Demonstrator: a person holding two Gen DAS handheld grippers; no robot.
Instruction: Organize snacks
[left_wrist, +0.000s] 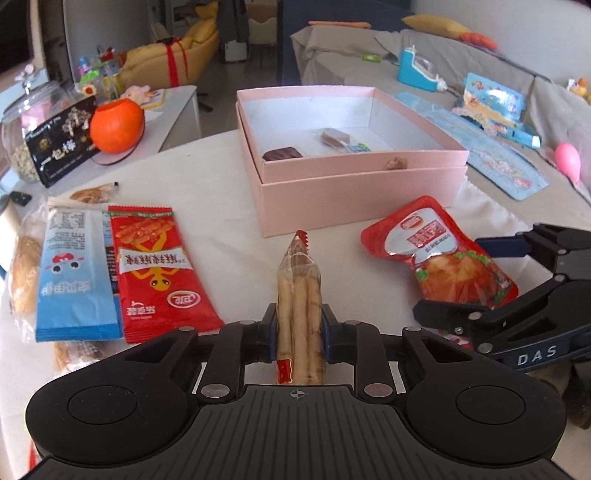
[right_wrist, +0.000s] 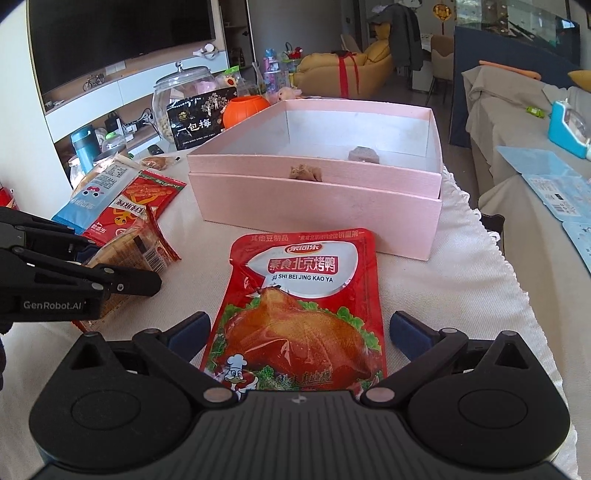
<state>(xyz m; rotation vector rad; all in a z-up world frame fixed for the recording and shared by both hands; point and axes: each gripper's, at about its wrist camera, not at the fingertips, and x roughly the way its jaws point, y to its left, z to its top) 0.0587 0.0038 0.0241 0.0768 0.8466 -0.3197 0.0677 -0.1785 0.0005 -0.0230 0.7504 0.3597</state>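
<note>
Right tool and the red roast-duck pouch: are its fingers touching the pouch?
Apart. In the right wrist view the right tool straddles the roast-duck pouch, with bare cloth showing between each blue pad and the pouch edges.

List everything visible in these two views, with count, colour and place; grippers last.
Box: one, pink, mid-table, open.
Wrapped snacks: at least two, brown, inside the box.
Duck pouch: one, red, flat on the cloth between the right gripper's open jaws.
Long packets: two, red and blue, side by side left of the box.
Biscuit pack: one, clear, held.
Pumpkin pot: one, orange, far left.
Jar: one, glass, beside it.
Left gripper: shut on the biscuit pack.
Right gripper: open.
</note>
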